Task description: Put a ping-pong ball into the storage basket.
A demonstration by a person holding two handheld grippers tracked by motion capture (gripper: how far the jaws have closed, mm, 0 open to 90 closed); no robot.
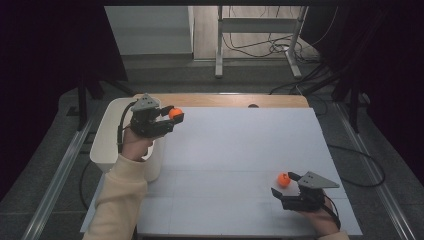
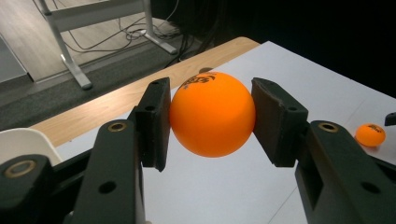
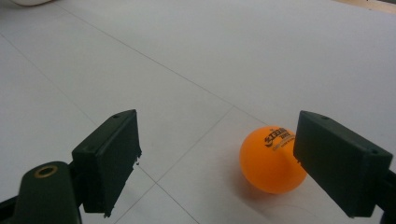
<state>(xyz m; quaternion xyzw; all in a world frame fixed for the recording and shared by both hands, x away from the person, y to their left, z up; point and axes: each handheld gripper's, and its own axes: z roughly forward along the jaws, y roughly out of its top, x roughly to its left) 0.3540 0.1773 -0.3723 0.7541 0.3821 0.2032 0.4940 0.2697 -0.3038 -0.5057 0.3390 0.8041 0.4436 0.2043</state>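
Between the black pads of the left gripper point(image 2: 212, 116), an orange table tennis ball point(image 2: 212, 114) sits clamped across its widest part, raised clear of the white table surface point(image 1: 240, 150) and held just beside the white plastic bin point(image 1: 107, 135) at the table's left edge. Near the front right corner, the right gripper point(image 3: 217, 158) has its jaws spread wide, one on either side of a second orange table tennis ball point(image 3: 271, 158) that rests on the table; the ball lies close against the right-hand pad, and I cannot tell whether the two touch. Both balls look like hollow celluloid or plastic shells, so I judge them very light, stiff but thin-walled, smooth and prone to roll or squirt out if pinched off-centre; hard pressure could dent one. The best hold is across the equator, pads flat and square to it, with only gentle closing force, and the resting ball should be centred between the pads first. Dark printing sits on each ball: on the held one a curved logo near the top, cut off by the curve and unreadable; on the resting one a stylised logo with smaller lines beneath, too blurred to read with confidence.
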